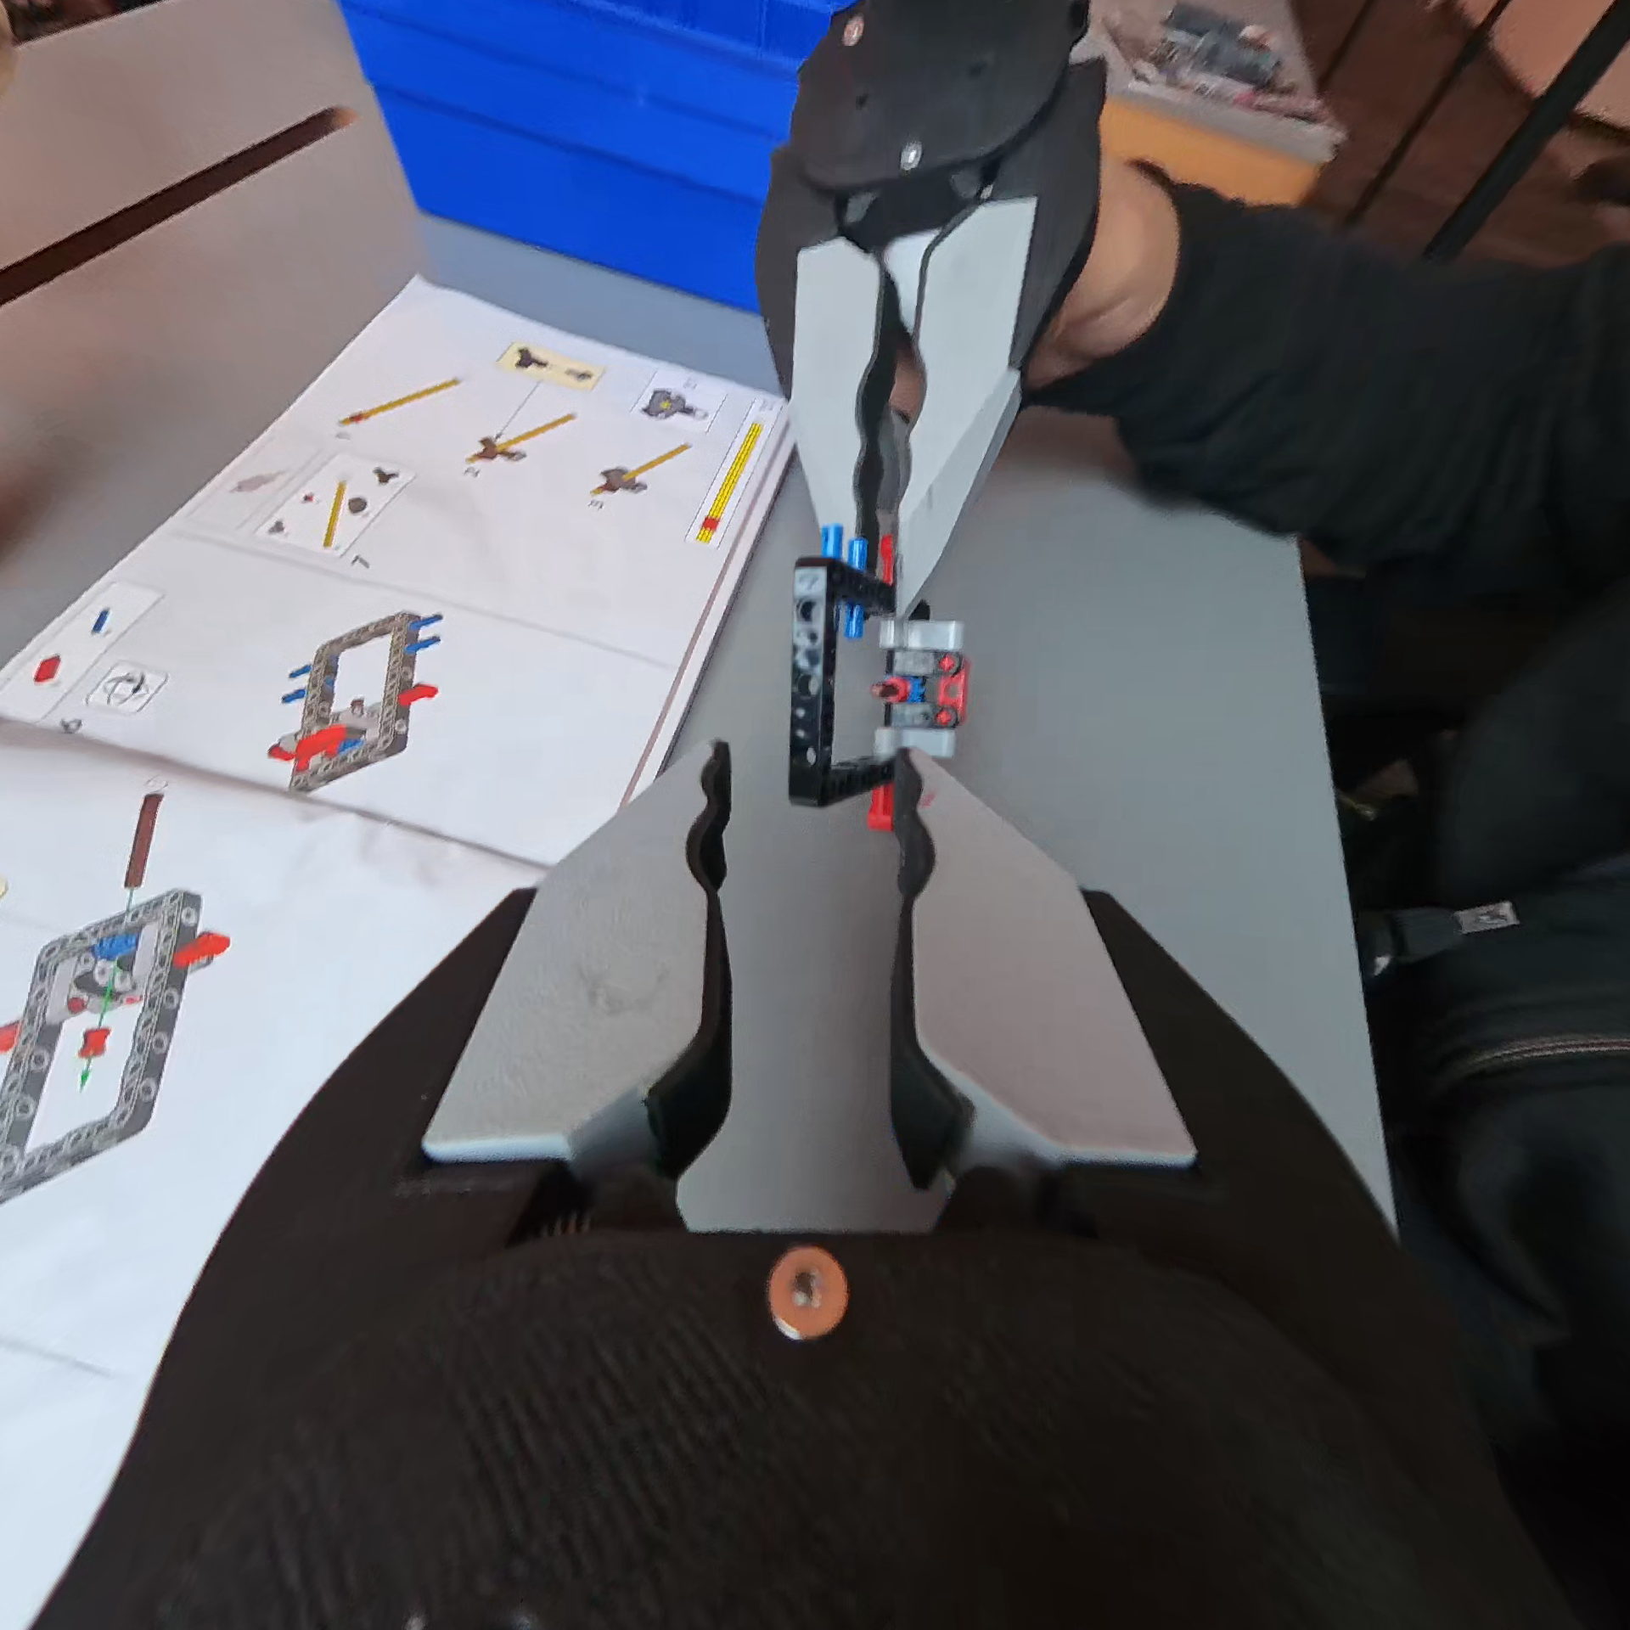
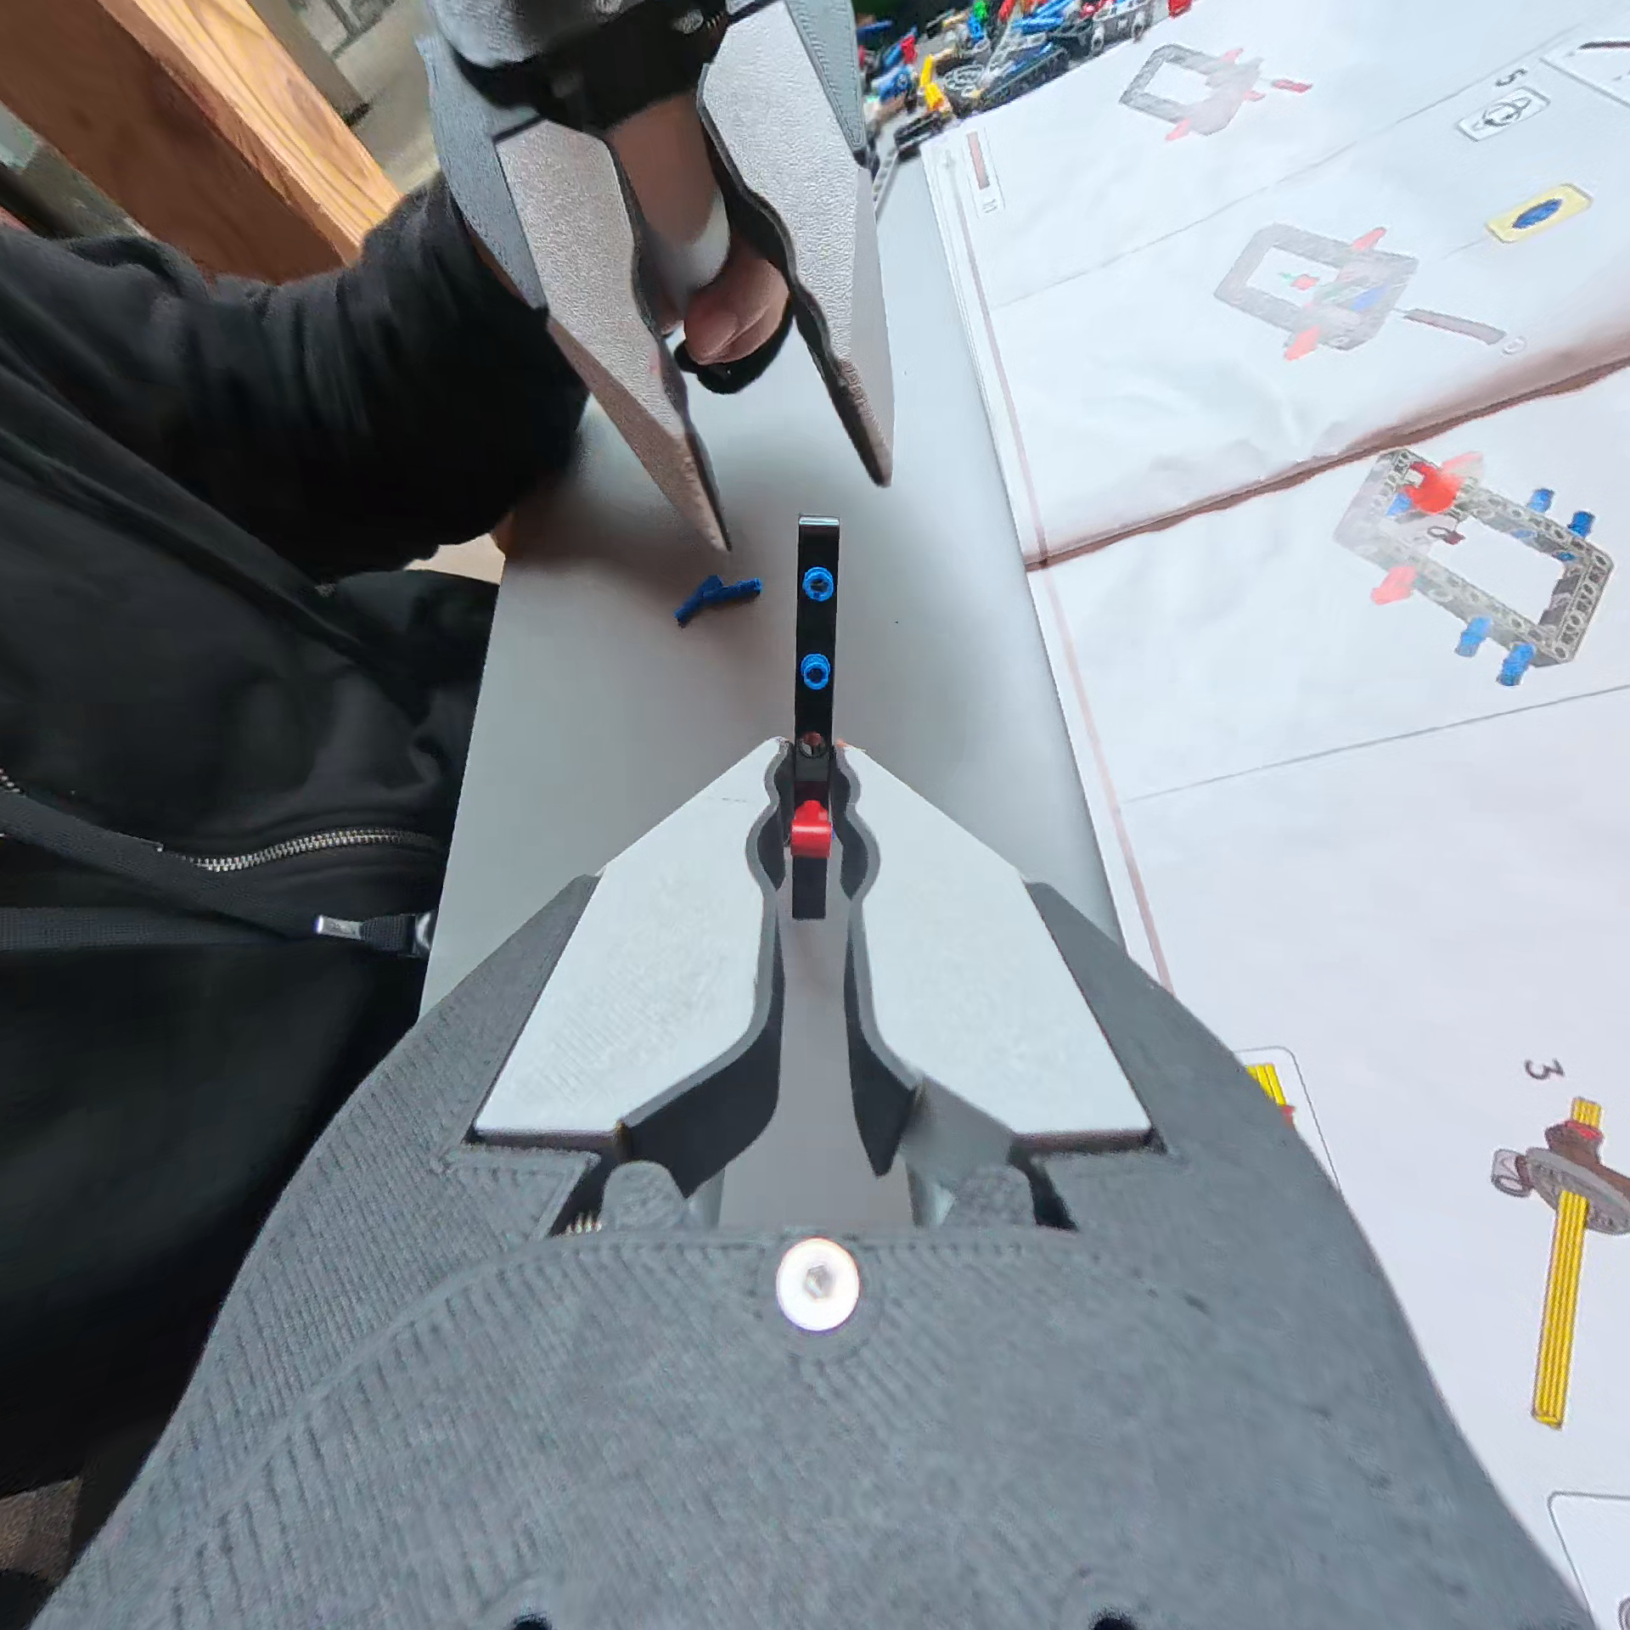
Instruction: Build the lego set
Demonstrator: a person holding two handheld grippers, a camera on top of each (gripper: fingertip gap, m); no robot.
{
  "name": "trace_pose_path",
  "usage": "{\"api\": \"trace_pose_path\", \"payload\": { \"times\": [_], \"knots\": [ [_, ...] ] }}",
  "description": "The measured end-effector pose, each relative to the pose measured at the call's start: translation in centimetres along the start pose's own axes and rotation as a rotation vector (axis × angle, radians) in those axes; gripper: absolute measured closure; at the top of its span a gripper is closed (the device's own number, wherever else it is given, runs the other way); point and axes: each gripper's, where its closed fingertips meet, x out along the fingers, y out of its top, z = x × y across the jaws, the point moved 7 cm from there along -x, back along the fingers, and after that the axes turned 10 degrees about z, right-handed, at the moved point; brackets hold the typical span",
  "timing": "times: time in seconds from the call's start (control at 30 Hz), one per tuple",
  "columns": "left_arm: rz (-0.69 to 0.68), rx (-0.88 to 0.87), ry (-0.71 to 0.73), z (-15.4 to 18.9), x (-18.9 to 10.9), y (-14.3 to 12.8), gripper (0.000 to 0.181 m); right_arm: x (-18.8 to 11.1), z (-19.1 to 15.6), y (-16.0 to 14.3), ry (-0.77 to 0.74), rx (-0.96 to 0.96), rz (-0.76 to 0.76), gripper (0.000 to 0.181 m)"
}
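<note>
The right gripper (image 2: 813,750) is clamped on the black frame (image 2: 817,617), held above the grey table (image 2: 600,794) beside the instruction booklet (image 2: 1323,794). The left gripper (image 1: 811,776) stands spread just before it. Pins are fitted; seemingly, most building remains.

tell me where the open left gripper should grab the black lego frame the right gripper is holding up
Probably the bare lower beam of the black frame, coming straight on from the left gripper's own side. The right gripper pinches the top edge, blue pins crowd that end, and the grey-and-red assembly fills one side.
</note>
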Motion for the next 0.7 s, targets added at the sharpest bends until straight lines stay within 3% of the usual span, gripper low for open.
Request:
{"api": "trace_pose_path", "payload": {
  "times": [0.17, 0.37, 0.47, 0.7],
  "knots": [
    [-0.049, 0.001, 0.034, 0.6, 0.4, -1.1, 0.149, 0.0, -0.1, -0.1, 0.036, 0.030, 0.016, 0.177],
    [-0.122, 0.154, 0.091, 1.9, 0.4, -1.6, 0.146, 0.1, 0.8, -1.0, 0.060, 0.147, -0.011, 0.177],
    [-0.172, 0.151, 0.106, 2.1, 0.8, -2.3, 0.147, 0.2, 1.2, -1.5, 0.087, 0.197, -0.023, 0.177],
    [-0.265, 0.100, 0.090, 2.1, 2.3, -3.6, 0.154, 0.4, 1.9, -2.2, -0.046, 0.120, -0.113, 0.173]
  ]
}}
